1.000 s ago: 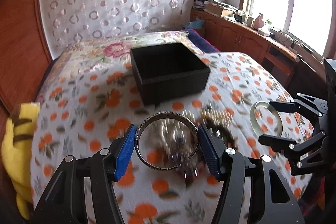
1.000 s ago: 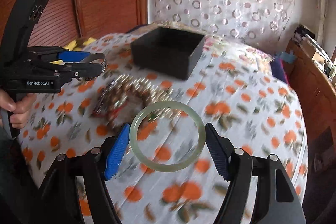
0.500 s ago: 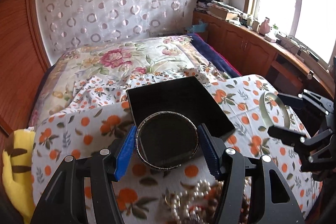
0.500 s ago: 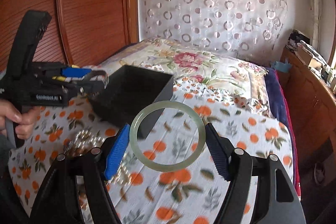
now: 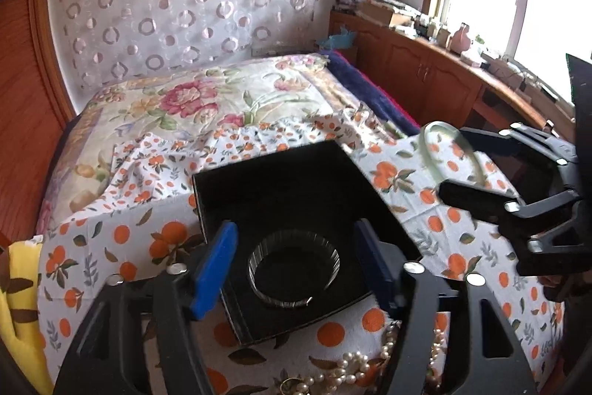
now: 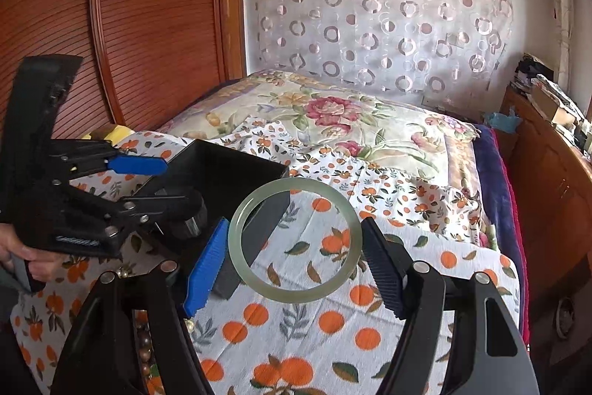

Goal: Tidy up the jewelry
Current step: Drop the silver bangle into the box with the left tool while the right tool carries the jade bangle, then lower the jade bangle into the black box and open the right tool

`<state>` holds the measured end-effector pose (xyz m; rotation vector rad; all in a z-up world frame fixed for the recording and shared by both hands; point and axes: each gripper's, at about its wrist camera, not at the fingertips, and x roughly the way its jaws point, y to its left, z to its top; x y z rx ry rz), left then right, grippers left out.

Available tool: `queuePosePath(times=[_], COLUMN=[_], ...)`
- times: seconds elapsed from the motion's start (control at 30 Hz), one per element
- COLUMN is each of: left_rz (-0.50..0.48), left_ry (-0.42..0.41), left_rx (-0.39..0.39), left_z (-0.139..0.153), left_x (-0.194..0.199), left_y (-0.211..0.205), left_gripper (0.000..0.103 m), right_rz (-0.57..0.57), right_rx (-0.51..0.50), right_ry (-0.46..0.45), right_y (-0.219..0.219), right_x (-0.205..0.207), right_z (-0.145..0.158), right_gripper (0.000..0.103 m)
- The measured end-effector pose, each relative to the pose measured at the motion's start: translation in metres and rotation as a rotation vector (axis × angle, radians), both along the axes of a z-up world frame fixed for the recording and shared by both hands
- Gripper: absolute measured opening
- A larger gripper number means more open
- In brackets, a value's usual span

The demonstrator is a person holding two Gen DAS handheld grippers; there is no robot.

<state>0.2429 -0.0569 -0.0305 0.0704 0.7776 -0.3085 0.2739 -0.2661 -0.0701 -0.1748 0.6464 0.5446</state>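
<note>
Nearest me, pearl strands (image 5: 355, 371) lie loose on the cloth in front of the black box (image 5: 296, 173), unsorted. The left gripper (image 5: 294, 263) gapes wide, empty, over the silver bangle (image 5: 294, 271) lying inside the box. Right of the box, the right gripper (image 6: 294, 241) pinches the jade bangle (image 6: 294, 239), not boxed yet.

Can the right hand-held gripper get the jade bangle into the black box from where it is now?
Probably yes. The right hand-held gripper grips the jade bangle beside the open black box. But the left hand-held gripper hangs over the silver bangle inside; it may crowd the way.
</note>
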Motion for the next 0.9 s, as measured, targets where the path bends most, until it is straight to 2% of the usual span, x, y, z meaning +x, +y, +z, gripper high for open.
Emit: queuePosePath(times=[0.23, 0.57, 0.9], left_rz=[0.055, 0.174, 0.164], left_ry=[-0.036, -0.013, 0.02], left_rx=[-0.003, -0.008, -0.031], left_z=[0.014, 0.003, -0.011], left_x=[-0.018, -0.046, -0.074], left_y=[0.026, 0.087, 0.092], left_gripper=[0.068, 0.068, 0.068], right_rz=[0.049, 0.162, 0.145], right_rx=[0.005, -0.064, -0.124], right_ry=[-0.008, 0.026, 0.045], right_y=[0.022, 0.081, 0.094], right_x=[0.003, 0.002, -0.004], right_z=[0.005, -0.013, -0.02], right_gripper=[0.074, 0.074, 0.075])
